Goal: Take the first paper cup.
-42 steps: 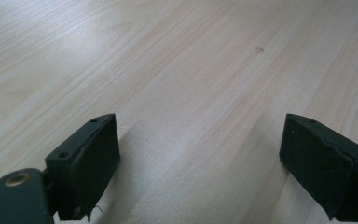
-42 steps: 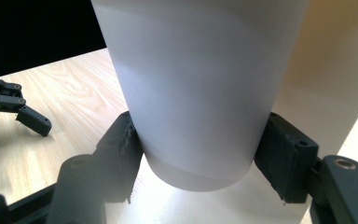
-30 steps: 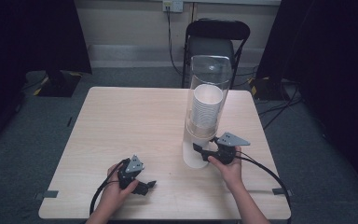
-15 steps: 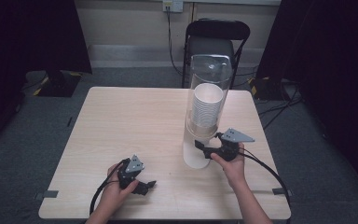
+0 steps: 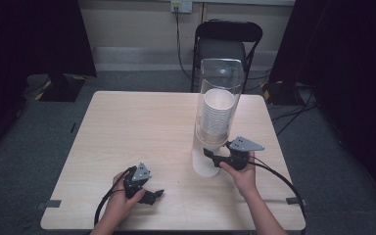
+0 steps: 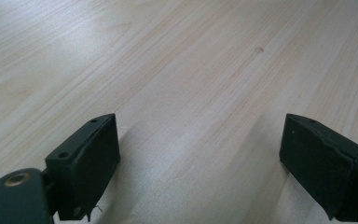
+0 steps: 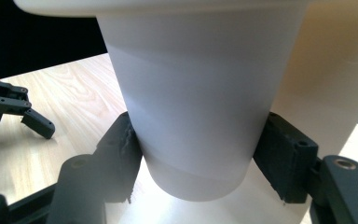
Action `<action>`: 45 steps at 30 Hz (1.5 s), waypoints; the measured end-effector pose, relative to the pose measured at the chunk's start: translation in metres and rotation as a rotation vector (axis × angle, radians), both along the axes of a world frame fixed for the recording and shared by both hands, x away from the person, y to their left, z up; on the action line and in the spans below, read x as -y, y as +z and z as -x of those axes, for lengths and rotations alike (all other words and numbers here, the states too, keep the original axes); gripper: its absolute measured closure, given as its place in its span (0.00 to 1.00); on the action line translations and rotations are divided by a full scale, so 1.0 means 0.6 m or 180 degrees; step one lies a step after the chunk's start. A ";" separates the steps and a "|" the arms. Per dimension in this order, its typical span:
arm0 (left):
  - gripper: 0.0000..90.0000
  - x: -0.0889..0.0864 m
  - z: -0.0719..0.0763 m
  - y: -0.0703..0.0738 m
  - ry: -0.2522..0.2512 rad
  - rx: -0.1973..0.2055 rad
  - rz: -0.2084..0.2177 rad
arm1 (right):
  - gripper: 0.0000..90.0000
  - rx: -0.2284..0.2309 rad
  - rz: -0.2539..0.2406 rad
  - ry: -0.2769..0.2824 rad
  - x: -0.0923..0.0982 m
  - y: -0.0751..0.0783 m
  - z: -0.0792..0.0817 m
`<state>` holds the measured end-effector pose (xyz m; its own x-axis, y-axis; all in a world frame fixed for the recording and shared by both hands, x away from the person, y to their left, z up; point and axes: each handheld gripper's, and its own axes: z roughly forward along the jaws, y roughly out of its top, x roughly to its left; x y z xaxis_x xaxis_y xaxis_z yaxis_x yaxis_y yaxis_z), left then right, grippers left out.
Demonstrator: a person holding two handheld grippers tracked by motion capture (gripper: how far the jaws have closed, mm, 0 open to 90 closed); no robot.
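A clear plastic cup dispenser (image 5: 219, 105) stands upright on the right half of a pale wood-grain table (image 5: 137, 127), a stack of white paper cups (image 5: 218, 115) nested inside its tube. The lowest cup (image 7: 200, 121) pokes out of the bottom of the tube, above the dispenser's white cylindrical base (image 5: 205, 164).

The right gripper (image 5: 214, 157), held in the person's right hand (image 5: 242, 174), reaches in level from the right at that lowest cup. In the right gripper view both black jaws press against the cup's tapering white wall, one on either side near its bottom, so the grip is clamped on the cup; the jaws have just been closing on it. The cup's rolled rim runs along the top edge of that view, and the base rises just behind on the right.

The left gripper (image 5: 152, 195) lies low near the table's front edge, well apart from the dispenser, in the person's left hand (image 5: 120, 205). The left gripper view shows its two jaws spread wide with bare tabletop between them. A black cable (image 5: 279, 178) loops from the right gripper across the table's right corner.

Beyond the table's far edge a black folding chair (image 5: 227, 41) faces in, directly behind the dispenser. The floor is grey carpet (image 5: 39, 132), dark curtains (image 5: 34, 36) hang at both sides, and a wall outlet (image 5: 181, 6) sits on the cream back wall. No writing or label can be read on the cups or the dispenser.
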<state>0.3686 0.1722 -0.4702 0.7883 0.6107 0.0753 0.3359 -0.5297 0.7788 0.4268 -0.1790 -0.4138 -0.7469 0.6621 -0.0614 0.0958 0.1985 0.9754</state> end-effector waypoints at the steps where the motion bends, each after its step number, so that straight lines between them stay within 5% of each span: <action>1: 0.13 0.000 0.000 0.000 0.0001 0.0000 0.0000 | 0.40 -0.0023 -0.0008 0.0015 0.000 0.001 0.000; 12: 0.13 0.000 0.000 0.000 0.0000 0.0000 -0.0002 | 0.40 0.0076 0.0016 0.0006 0.002 -0.003 -0.002; 40: 0.13 0.001 0.000 0.000 0.0014 -0.0003 0.0026 | 0.41 0.0047 0.0039 0.0003 0.003 -0.008 -0.001; 45: 0.13 0.001 0.000 0.000 0.0014 -0.0002 0.0026 | 0.41 0.0028 0.0143 -0.0064 0.003 -0.007 -0.001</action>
